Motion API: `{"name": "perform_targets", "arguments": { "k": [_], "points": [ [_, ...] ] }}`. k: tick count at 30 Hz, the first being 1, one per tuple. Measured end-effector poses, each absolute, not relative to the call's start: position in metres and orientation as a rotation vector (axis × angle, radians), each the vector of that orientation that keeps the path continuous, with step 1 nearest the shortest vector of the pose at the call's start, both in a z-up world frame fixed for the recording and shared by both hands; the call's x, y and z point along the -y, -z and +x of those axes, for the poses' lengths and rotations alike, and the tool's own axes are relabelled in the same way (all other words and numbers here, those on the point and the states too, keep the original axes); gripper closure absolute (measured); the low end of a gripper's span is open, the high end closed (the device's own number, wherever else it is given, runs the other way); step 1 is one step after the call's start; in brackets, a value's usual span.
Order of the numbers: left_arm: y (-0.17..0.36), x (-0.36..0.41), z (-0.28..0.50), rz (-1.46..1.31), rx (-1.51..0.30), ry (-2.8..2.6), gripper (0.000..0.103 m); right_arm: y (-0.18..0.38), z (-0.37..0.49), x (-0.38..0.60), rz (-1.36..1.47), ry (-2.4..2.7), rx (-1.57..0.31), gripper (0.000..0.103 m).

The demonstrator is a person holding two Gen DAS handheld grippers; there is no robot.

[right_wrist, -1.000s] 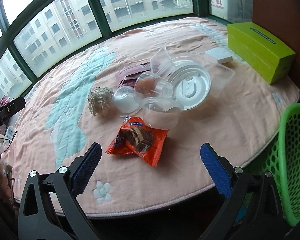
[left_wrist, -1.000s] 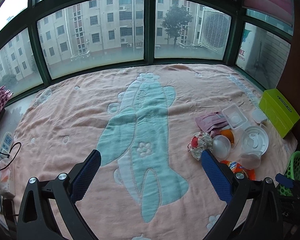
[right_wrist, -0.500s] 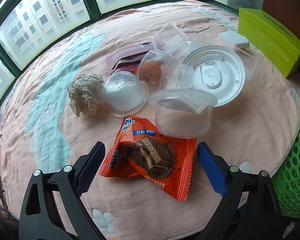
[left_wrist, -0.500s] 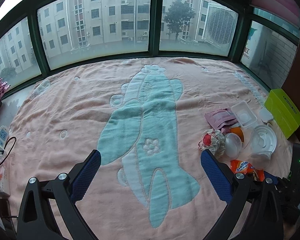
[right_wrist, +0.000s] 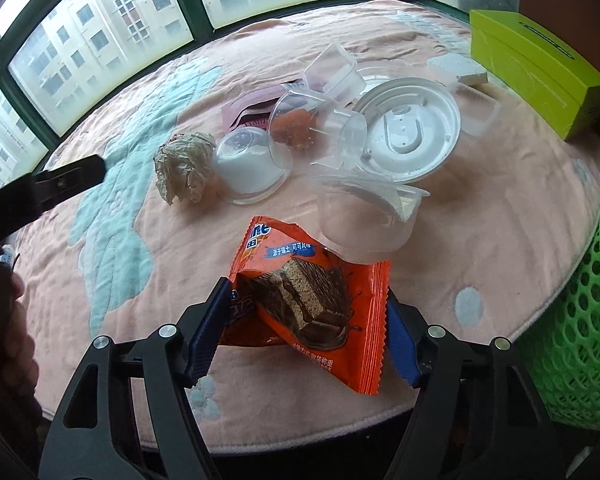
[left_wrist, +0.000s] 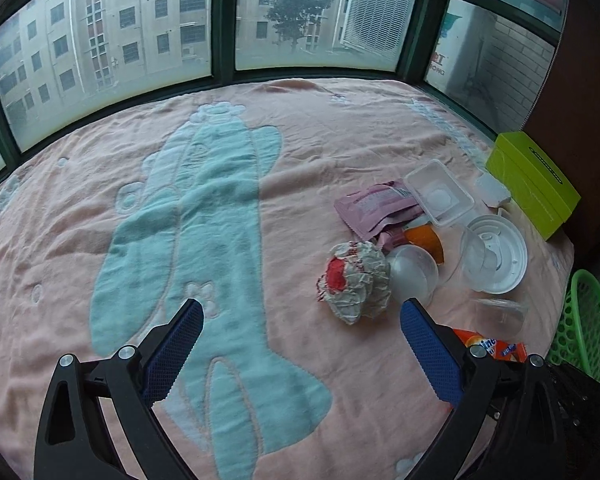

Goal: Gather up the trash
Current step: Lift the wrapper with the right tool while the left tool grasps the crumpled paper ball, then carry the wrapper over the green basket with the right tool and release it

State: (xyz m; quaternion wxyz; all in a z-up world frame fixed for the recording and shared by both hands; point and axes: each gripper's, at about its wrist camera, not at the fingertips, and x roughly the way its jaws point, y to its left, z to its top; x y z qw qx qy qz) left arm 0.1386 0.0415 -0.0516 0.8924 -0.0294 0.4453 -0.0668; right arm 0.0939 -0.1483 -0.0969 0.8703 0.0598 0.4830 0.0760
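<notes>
A: Right gripper (right_wrist: 306, 320), lower centre of right wrist frame — closing around orange wafer wrapper (right_wrist: 312, 300), fingers (right_wrist: 210, 332) touching its left edge, other finger at right edge. Clamping or just bracketing?

B: Looking clamped on wrapper, bag bulging up between fingers. Lying on pink blanket (right_wrist: 140, 248), just below clear cup (right_wrist: 364, 216).

A: Left gripper (left_wrist: 300, 344)?

B: Hanging over blanket at bottom centre of left wrist frame, fingers (left_wrist: 172, 348) spread wide, holding nothing. Crumpled paper ball (left_wrist: 354, 280) sitting just above right finger, apart from it.

A: Rest of trash?

B: Clustering at centre right: small dome cup (left_wrist: 412, 274) touching paper ball, round white lid (left_wrist: 496, 258), pink pouch (left_wrist: 376, 206), rectangular clear tray (left_wrist: 438, 194). Wrapper peeking out at lower right (left_wrist: 488, 346) behind right finger.

A: Bin?

B: Green basket (right_wrist: 580, 320) standing at right edge of frame, beside blanket edge. Lime green box (right_wrist: 536, 80) resting upper right.
</notes>
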Motion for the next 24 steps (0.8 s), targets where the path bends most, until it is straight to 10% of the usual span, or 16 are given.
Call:
{"name": "perform_targets", "arguments": {
  "k": [24],
  "points": [
    [0.078,-0.006,0.162,-0.047,-0.996,0.244,0.061,0.042,0.032,0.252,0.236,-0.020,-0.864,0.033]
  ]
}}
